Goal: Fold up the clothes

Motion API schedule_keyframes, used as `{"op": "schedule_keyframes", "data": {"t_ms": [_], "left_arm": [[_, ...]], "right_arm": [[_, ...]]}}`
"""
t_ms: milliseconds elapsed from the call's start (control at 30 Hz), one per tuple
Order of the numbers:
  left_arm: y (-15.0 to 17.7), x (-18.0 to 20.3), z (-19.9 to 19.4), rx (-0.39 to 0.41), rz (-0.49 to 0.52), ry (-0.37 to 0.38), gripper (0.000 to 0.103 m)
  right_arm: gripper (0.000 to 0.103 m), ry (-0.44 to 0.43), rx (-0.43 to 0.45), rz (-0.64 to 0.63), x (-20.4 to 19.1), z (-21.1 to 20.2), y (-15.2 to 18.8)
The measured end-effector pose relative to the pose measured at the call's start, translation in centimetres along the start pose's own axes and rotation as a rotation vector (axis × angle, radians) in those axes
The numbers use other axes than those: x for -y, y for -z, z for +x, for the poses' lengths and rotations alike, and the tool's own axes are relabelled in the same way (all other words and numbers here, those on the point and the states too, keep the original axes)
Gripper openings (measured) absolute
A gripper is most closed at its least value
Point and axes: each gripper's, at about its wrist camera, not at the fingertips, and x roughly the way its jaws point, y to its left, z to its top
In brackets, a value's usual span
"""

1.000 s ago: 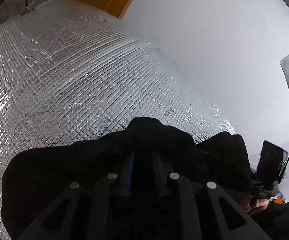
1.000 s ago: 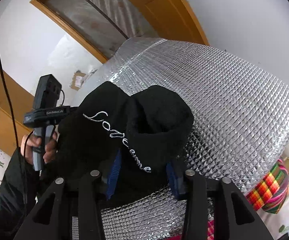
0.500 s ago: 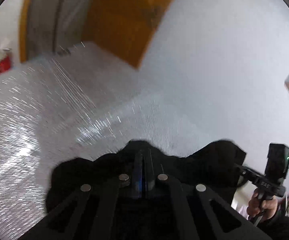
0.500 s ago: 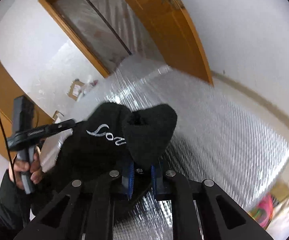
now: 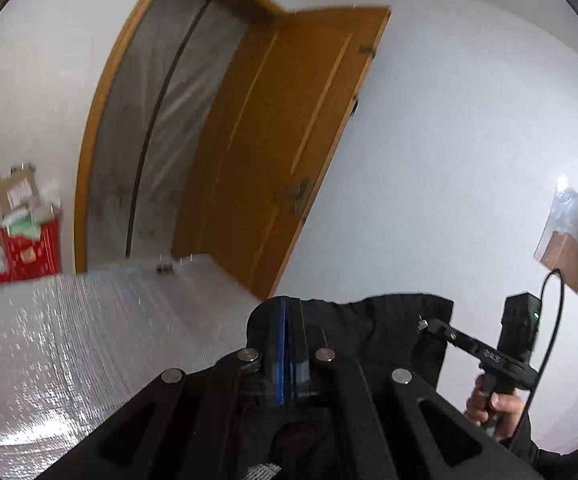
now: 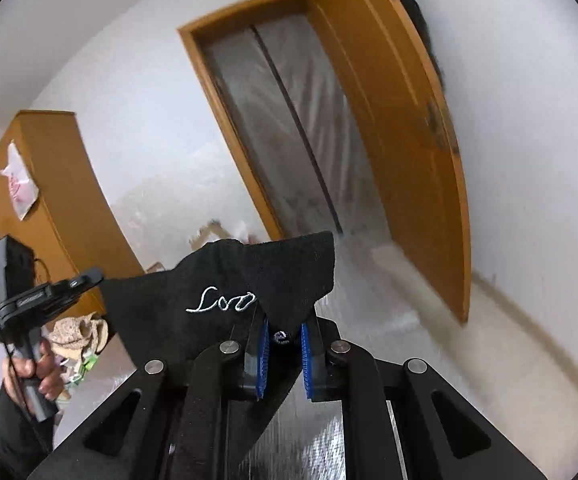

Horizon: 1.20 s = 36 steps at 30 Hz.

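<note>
Your left tongs (image 5: 285,344) and right tongs (image 6: 283,354) each pinch one top corner of the black garment (image 6: 225,300). It hangs stretched between them, above the silver worktop (image 5: 69,344), long edge running across from hand to hand.

the garment (image 5: 369,328) hangs above the table (image 5: 69,340), stretched between the left tool (image 5: 287,344) and the right tool (image 6: 283,354), each at one edge of it. behind the table stands a doorway (image 5: 157,140), its open door (image 5: 281,152) to the right. boxes and bags (image 5: 25,232) sit left of the doorway.
</note>
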Motion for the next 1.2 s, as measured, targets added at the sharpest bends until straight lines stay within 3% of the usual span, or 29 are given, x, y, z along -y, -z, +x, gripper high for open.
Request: {"op": "schedule_keyframes", "data": {"t_ms": [267,400,500,633,733,833,933,1000,1200], "left_arm": [[-3.0,6.3,-7.0,0.204,0.078,0.029,0.001],[-0.2,7.3,-5.5,0.171,0.071,0.048,0.001],[4.4,5.9,-3.0,0.038,0.016,0.06,0.001],[11.7,1.4,2.1,-0.188,-0.136,0.019,0.001],[15.0,-0.6,3.8,-0.282,-0.173,-0.011,0.001],[14.8,-0.7,5.4,-0.288,-0.139,-0.021,0.002],[14.5,-1.1,7.3,-0.32,-0.1,-0.012,0.009],[14.6,-1.8,11.0,-0.373,-0.091,0.006,0.014],[16.4,-2.8,19.5,-0.533,-0.123,0.056,0.016]], "right_arm": [[0.013,-0.012,0.189,-0.165,-3.8,-4.4,-10.1],[0.013,-0.03,0.171,-0.157,-3.5,-3.5,-9.9],[0.013,-0.014,0.025,-0.115,-1.5,-0.5,-5.3],[0.014,0.059,-0.263,-0.025,3.0,3.8,5.4],[0.014,0.101,-0.394,0.061,5.8,4.2,11.7],[0.014,0.124,-0.426,0.136,8.0,3.2,15.0],[0.014,0.13,-0.407,0.188,9.4,1.7,16.0],[0.014,0.132,-0.397,0.203,9.8,1.3,16.4],[0.014,0.128,-0.403,0.256,10.4,-0.1,18.7]]}}
